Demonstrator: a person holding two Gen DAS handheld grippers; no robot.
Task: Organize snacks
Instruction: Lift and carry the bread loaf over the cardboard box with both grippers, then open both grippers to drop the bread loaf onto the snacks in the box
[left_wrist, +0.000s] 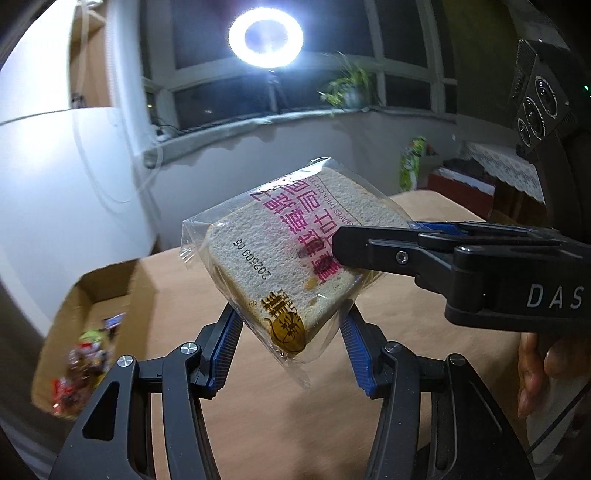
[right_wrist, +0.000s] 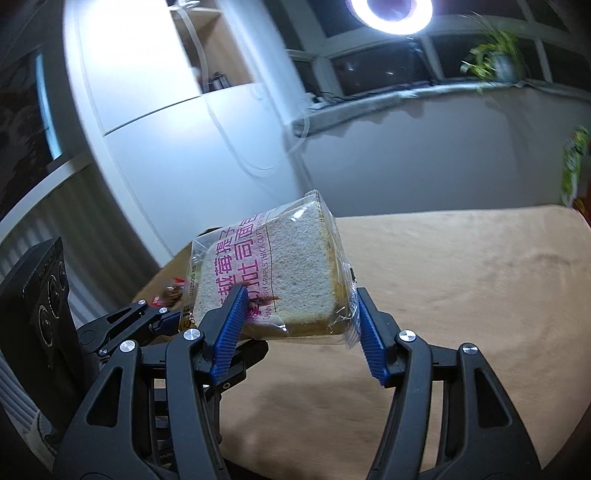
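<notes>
Wrapped toast slice (left_wrist: 280, 258) raised above counter (left_wrist: 258, 406), gripped by both: left claw (left_wrist: 291, 332) clenched on its lower corner, right claw (right_wrist: 299, 314) on its side edges.

Dim room, ring light (left_wrist: 266, 37) glare up top, fisheye warp w/ dark corners, motion blur at edges.
</notes>
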